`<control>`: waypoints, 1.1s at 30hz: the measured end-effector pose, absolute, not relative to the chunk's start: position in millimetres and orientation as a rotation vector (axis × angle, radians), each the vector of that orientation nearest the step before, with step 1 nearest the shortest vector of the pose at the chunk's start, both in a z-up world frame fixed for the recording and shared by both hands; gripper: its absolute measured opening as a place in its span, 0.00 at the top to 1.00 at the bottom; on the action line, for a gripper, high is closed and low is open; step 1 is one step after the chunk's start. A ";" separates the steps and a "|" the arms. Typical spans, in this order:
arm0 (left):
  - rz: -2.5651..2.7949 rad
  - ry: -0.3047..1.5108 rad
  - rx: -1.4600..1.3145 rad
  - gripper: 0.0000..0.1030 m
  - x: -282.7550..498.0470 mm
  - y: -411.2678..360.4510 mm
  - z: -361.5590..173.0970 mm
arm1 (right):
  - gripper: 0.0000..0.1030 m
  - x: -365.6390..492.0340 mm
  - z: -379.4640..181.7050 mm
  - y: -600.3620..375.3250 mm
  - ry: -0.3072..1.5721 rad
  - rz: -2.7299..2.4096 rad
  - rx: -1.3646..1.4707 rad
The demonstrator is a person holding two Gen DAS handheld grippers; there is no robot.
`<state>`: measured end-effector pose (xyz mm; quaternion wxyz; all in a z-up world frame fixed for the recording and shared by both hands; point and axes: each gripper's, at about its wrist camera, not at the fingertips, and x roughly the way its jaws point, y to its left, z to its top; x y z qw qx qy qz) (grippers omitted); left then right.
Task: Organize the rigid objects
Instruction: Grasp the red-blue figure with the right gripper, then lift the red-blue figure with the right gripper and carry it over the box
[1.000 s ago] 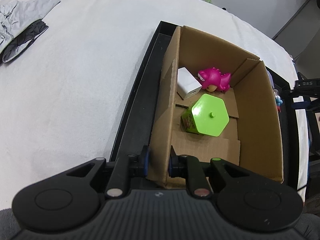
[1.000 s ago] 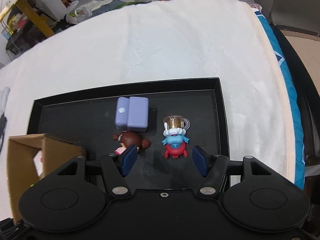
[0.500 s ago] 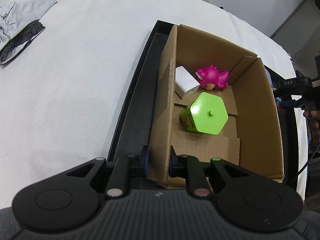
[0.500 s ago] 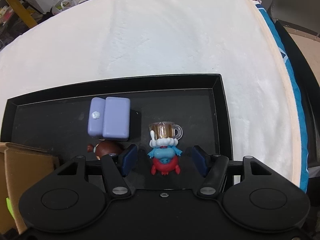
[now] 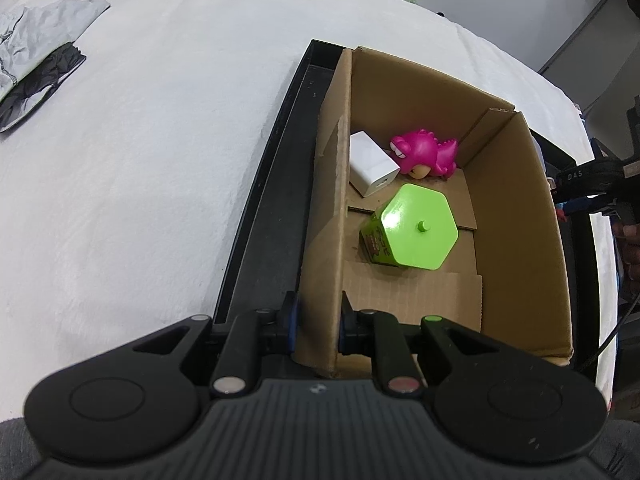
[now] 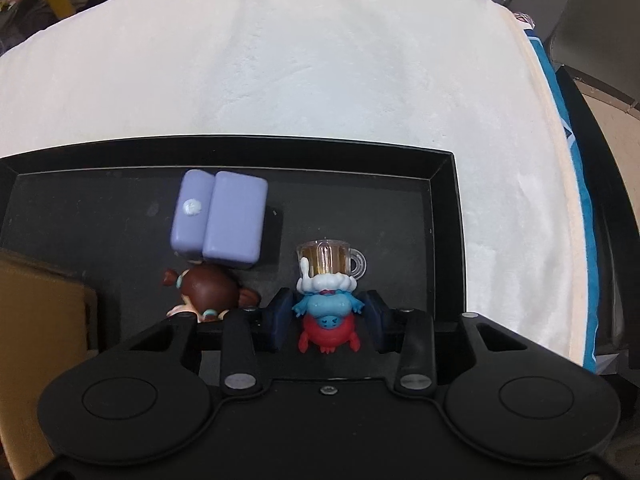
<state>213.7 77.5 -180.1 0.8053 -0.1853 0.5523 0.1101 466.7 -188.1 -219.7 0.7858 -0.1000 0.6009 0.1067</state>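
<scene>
My left gripper (image 5: 318, 320) is shut on the near left wall of an open cardboard box (image 5: 516, 208). Inside the box lie a white charger cube (image 5: 372, 164), a pink dinosaur toy (image 5: 424, 154) and a green hexagonal box (image 5: 416, 232). The box stands in a black tray (image 5: 272, 184). In the right wrist view my right gripper (image 6: 326, 314) is shut on a blue and red figurine (image 6: 328, 330) that carries a beer mug on its head. The figurine stands on the tray floor (image 6: 400, 208).
A lilac case (image 6: 220, 220) and a brown-haired doll (image 6: 208, 292) lie in the tray left of the figurine. The box's corner (image 6: 40, 320) is at the far left. A grey garment (image 5: 36, 60) lies on the white cloth. A blue bed edge (image 6: 576, 160) runs along the right.
My right gripper came down over the blue and red figurine and its jaws closed onto it. The left gripper kept its hold on the box wall.
</scene>
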 end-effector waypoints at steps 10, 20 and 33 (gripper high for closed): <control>0.218 1.183 -0.358 0.84 212.0 71.9 -179.5 | 0.63 447.7 -197.5 -190.6 1.293 0.242 -0.191; 0.216 1.192 -0.349 0.84 209.9 70.2 -179.4 | 0.63 425.8 -173.3 -199.0 1.260 0.278 -0.200; 0.220 1.190 -0.341 0.84 212.4 69.7 -177.0 | 0.63 396.7 -134.2 -209.7 1.210 0.319 -0.178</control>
